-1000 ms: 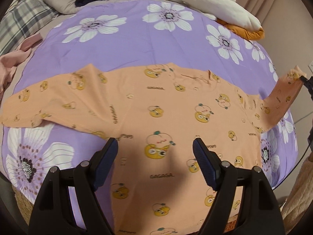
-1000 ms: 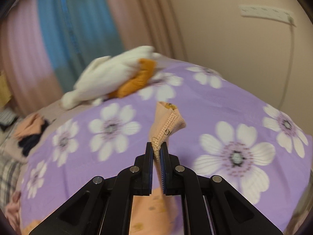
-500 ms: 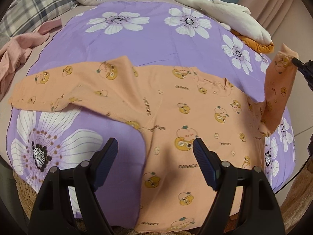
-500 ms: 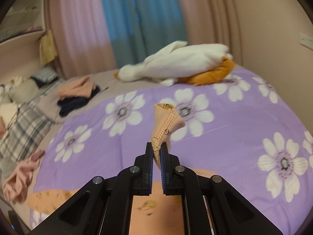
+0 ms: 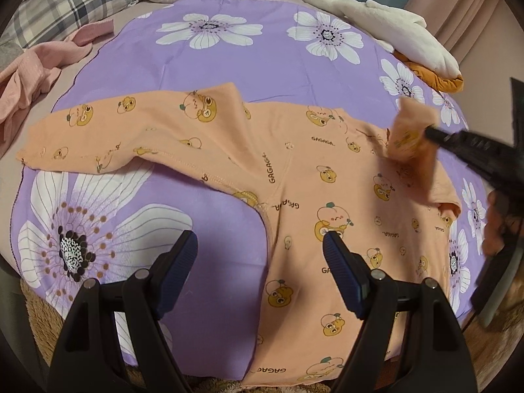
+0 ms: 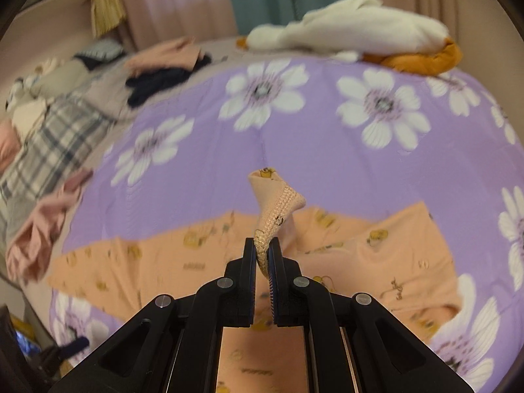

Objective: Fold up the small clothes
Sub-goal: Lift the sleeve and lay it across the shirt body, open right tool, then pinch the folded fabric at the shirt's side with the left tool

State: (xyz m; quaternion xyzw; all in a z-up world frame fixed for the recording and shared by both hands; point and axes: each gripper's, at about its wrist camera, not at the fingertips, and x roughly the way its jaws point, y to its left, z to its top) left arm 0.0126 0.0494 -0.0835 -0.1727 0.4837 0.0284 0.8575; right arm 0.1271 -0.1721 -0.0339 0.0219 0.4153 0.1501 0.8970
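An orange printed top (image 5: 327, 196) is spread flat on a bed covered by a purple flowered sheet (image 5: 262, 65), its body toward the near edge and one long sleeve (image 5: 114, 137) stretched out to the left in the left wrist view. The other sleeve's cuff (image 6: 275, 209) is pinched between the nearly shut pads of the right claw (image 6: 262, 255) and is held lifted above the chest of the garment, so the step in hand is judged to be the folding of that sleeve inward. For a clean fold, the cuff is best carried across until the sleeve lies flat over the body with its crease along the side seam, then lowered before being let go, so that no slack is bunched at the shoulder. The left claw (image 5: 260, 255) is held wide apart with nothing between its pads, hovering over the near hem; it could be used to pin the body down. No containers are seen; loose clothes (image 5: 39, 65) and a plush toy (image 5: 393, 29) lie at the far side of the bed.
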